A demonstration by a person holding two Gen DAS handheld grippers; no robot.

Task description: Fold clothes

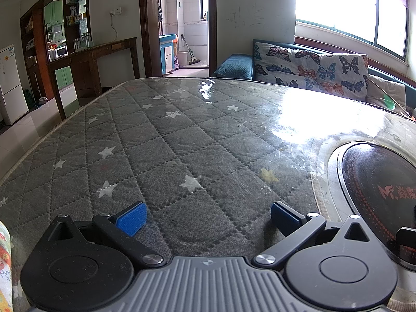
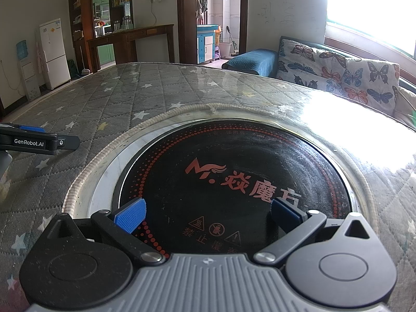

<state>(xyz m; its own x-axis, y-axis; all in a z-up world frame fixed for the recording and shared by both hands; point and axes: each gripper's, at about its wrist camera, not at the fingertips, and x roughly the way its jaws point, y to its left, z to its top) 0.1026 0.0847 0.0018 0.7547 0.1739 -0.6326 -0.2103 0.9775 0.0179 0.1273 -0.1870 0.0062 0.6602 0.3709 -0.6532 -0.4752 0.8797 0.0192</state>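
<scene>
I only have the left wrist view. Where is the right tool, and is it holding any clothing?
Observer: The right tool is open and empty, aimed across the round black cooktop set into the table.
Operator: Any garment ahead of it on the quilted cover?
Observer: None shows in the right wrist view. There is only the star-patterned quilted cover, with your left tool at the view's left edge.
</scene>
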